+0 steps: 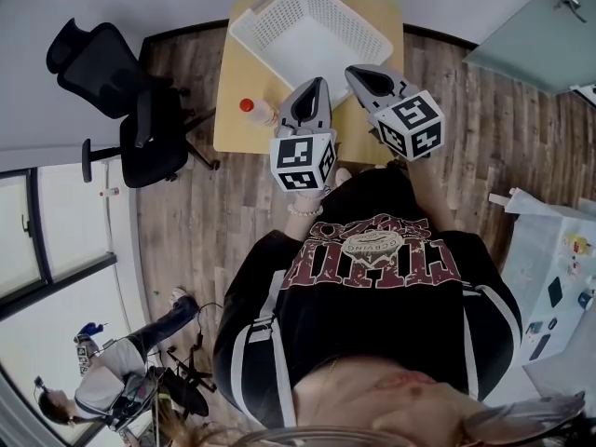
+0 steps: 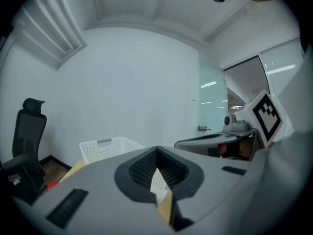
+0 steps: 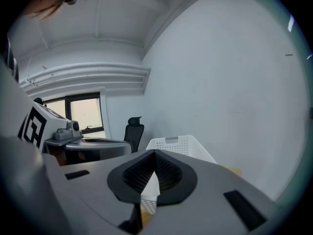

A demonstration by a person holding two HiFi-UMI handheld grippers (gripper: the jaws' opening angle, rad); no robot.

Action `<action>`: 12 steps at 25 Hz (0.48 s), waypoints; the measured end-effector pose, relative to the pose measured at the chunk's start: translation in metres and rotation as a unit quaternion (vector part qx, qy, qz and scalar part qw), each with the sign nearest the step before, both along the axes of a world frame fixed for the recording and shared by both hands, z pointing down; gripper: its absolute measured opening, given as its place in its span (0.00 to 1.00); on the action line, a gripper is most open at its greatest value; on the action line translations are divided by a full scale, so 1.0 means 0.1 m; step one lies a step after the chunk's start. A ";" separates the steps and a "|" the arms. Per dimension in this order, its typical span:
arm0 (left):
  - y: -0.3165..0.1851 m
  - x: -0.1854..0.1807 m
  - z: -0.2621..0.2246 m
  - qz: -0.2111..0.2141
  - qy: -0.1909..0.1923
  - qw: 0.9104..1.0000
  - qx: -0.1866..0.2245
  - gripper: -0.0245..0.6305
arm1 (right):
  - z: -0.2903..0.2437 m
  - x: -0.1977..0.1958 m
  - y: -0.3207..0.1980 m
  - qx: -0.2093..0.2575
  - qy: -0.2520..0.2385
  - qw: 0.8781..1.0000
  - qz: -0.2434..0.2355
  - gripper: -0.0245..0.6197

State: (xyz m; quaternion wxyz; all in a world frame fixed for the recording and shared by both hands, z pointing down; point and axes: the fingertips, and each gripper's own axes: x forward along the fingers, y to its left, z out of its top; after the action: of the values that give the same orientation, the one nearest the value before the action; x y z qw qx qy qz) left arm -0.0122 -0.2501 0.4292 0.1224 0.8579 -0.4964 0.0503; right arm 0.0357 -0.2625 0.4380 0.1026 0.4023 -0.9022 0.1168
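Note:
A person holds both grippers up in front of the chest, above the near edge of a small wooden table (image 1: 240,82). My left gripper (image 1: 317,84) is shut with nothing between its jaws, which meet at the tip (image 2: 157,151). My right gripper (image 1: 355,71) is just beside it, also shut and empty (image 3: 154,153). Both point toward a white perforated basket (image 1: 312,37), which stands tilted on the table's far side and also shows beyond the jaws (image 2: 105,148) (image 3: 176,143). A small bottle with a red cap (image 1: 255,110) lies on the table left of the left gripper.
A black office chair (image 1: 121,91) stands left of the table on the wood floor. A white surface with papers (image 1: 559,268) is at the right. Another person (image 1: 112,385) is at the lower left by the window. A glass door (image 1: 540,26) is at the far right.

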 end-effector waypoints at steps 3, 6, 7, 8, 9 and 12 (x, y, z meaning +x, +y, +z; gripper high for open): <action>-0.03 -0.02 0.01 -0.001 0.001 1.000 -0.001 0.11 | 0.02 -0.02 -0.01 -0.003 0.003 1.000 -0.003 0.06; -0.04 -0.02 -0.01 -0.003 0.001 1.000 0.000 0.11 | 0.03 -0.02 0.00 -0.006 0.000 1.000 -0.003 0.06; -0.04 -0.01 -0.01 -0.003 0.001 1.000 0.001 0.11 | 0.03 -0.02 0.00 -0.006 -0.001 1.000 -0.003 0.06; -0.04 -0.01 -0.01 -0.004 0.000 1.000 0.001 0.11 | 0.03 -0.02 0.00 -0.006 -0.002 1.000 -0.003 0.06; -0.04 -0.02 -0.01 -0.004 -0.002 1.000 0.001 0.11 | 0.04 -0.02 0.00 -0.006 -0.003 1.000 -0.003 0.06; -0.05 -0.02 0.01 -0.004 -0.004 1.000 0.000 0.11 | 0.04 -0.02 -0.01 -0.006 -0.005 1.000 -0.003 0.06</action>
State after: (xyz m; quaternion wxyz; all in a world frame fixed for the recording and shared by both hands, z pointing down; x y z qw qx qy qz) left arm -0.0138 -0.2554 0.4299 0.1205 0.8558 -0.5002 0.0530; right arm 0.0333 -0.2633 0.4417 0.1008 0.3987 -0.9030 0.1243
